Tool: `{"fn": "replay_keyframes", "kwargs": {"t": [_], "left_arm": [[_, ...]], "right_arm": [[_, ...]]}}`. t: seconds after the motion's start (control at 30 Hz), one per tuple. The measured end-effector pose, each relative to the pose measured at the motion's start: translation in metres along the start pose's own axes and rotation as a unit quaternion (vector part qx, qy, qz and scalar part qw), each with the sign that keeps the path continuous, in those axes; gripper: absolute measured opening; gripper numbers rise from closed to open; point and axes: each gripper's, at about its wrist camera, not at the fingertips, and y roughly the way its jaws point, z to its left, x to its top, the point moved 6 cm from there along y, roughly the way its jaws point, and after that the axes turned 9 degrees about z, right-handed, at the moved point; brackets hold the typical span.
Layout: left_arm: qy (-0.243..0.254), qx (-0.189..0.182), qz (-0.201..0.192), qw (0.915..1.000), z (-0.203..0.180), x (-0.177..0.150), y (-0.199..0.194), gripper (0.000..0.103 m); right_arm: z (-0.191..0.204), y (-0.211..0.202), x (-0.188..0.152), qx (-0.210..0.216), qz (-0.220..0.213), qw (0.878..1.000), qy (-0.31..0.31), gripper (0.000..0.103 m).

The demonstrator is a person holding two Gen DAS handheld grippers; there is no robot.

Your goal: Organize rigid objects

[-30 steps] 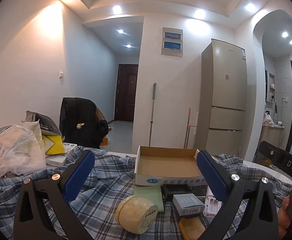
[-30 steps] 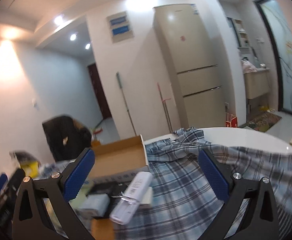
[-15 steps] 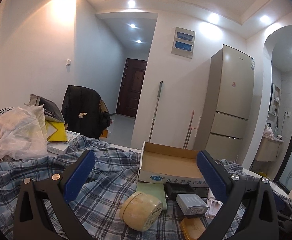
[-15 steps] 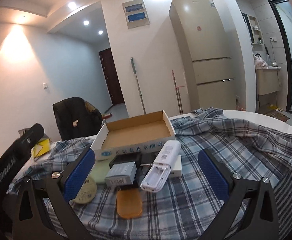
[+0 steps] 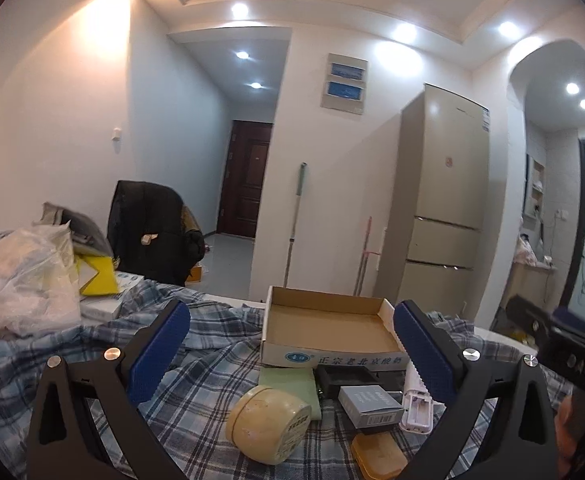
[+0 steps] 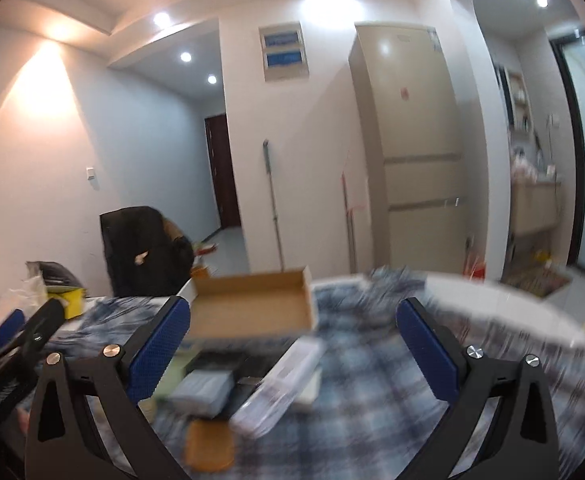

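Note:
An open cardboard box (image 5: pixel 328 330) (image 6: pixel 252 308) lies on the plaid cloth. In front of it sit a cream round jar (image 5: pixel 268 424), a green flat pad (image 5: pixel 288 380), a grey small box (image 5: pixel 370 400) (image 6: pixel 202 390), a black item (image 5: pixel 344 376), a white remote-like device (image 5: pixel 414 408) (image 6: pixel 282 380) and an orange case (image 5: pixel 378 452) (image 6: pixel 208 450). My left gripper (image 5: pixel 290 356) is open above the jar, holding nothing. My right gripper (image 6: pixel 292 352) is open too, over the white device; its view is blurred.
A plastic bag (image 5: pixel 20 276) and yellow and white boxes (image 5: pixel 96 280) pile at the table's left. A black-draped chair (image 5: pixel 152 232) stands behind. A fridge (image 5: pixel 440 204) and mop (image 5: pixel 294 224) stand by the far wall. The other gripper (image 5: pixel 564 348) shows at the right edge.
Both views have shifted. The right gripper swung right then back, and its view is now motion-blurred. The left gripper dipped slightly toward the objects. Both stay open.

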Motion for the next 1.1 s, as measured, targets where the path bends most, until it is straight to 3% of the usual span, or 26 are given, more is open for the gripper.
{"fn": "replay_keyframes", "kwargs": {"t": [0.1, 0.23, 0.53, 0.63, 0.77, 1.03, 1.1], "left_arm": [[0.037, 0.01, 0.011, 0.9992, -0.013, 0.003, 0.007, 0.103], [0.062, 0.004, 0.037, 0.9974, -0.02, 0.001, 0.014, 0.103], [0.055, 0.019, 0.076, 0.9955, -0.007, -0.003, 0.017, 0.103], [0.06, 0.026, 0.09, 0.9938, -0.015, -0.007, 0.026, 0.103], [0.044, 0.001, 0.109, 0.9931, -0.032, -0.011, 0.036, 0.103], [0.062, -0.021, 0.196, 0.9785, -0.061, -0.025, 0.073, 0.103], [0.051, -0.03, 0.242, 0.9685, -0.062, -0.035, 0.091, 0.1]], "right_arm": [[-0.014, 0.006, 0.004, -0.017, -0.015, 1.0, -0.012, 0.103], [-0.023, 0.019, -0.002, -0.015, 0.01, 1.0, -0.019, 0.103], [-0.028, 0.027, -0.01, 0.029, 0.052, 0.998, -0.018, 0.103], [-0.026, 0.02, -0.008, 0.036, 0.041, 0.998, -0.027, 0.103], [-0.026, 0.013, -0.003, 0.023, 0.022, 0.999, -0.04, 0.103], [-0.042, 0.022, 0.0, 0.006, 0.035, 0.999, -0.02, 0.103], [-0.047, 0.026, 0.0, -0.004, 0.042, 0.999, -0.017, 0.103]]}}
